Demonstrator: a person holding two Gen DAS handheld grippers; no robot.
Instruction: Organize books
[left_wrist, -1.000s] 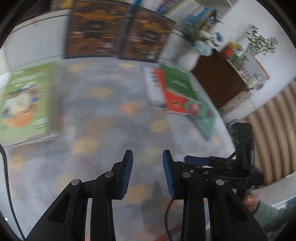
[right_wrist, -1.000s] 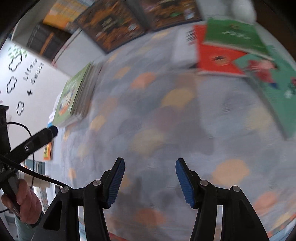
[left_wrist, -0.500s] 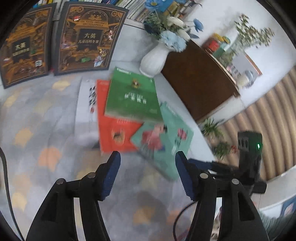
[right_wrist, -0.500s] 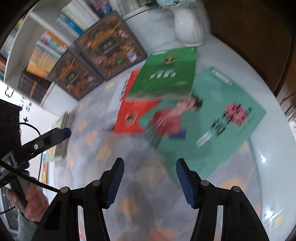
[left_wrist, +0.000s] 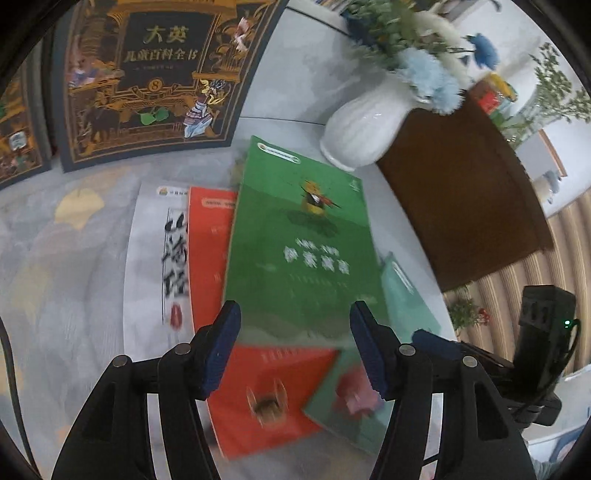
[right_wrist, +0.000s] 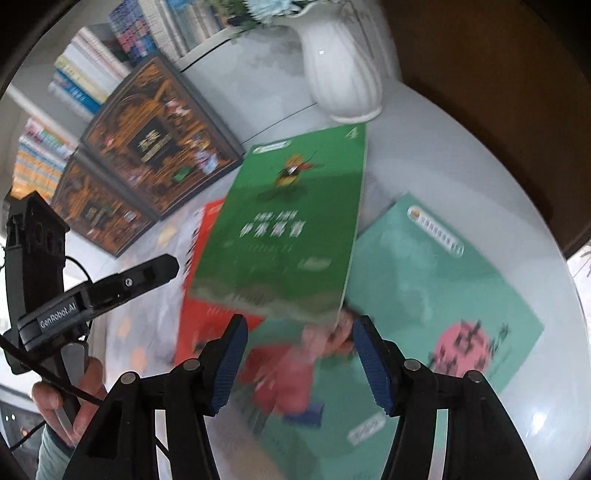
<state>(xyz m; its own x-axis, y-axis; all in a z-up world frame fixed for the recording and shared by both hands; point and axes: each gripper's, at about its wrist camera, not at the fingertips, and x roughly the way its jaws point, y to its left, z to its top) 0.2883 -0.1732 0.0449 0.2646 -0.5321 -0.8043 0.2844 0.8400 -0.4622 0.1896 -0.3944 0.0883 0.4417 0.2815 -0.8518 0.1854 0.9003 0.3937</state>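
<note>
From the left wrist, the left gripper (left_wrist: 295, 347) hovers spread and empty over the near edge of the green paperback (left_wrist: 299, 243), which tops a fanned pile in front of the white vase (left_wrist: 364, 122); thin and floppy, likely light and slick, it is best pinched at that edge. From the right wrist, the right gripper (right_wrist: 297, 360), jaws apart and just widened, holds nothing above the teal book (right_wrist: 436, 280) beside the green one, with bare tabletop (right_wrist: 436, 147) right of the vase.

Four overlapping books (left_wrist: 299, 243) flat on table (right_wrist: 436, 147), vase (left_wrist: 365, 125) behind (two books (left_wrist: 147, 81) propped upright alongside)

Red book (left_wrist: 258, 387) mostly under green book (left_wrist: 299, 251)
</note>
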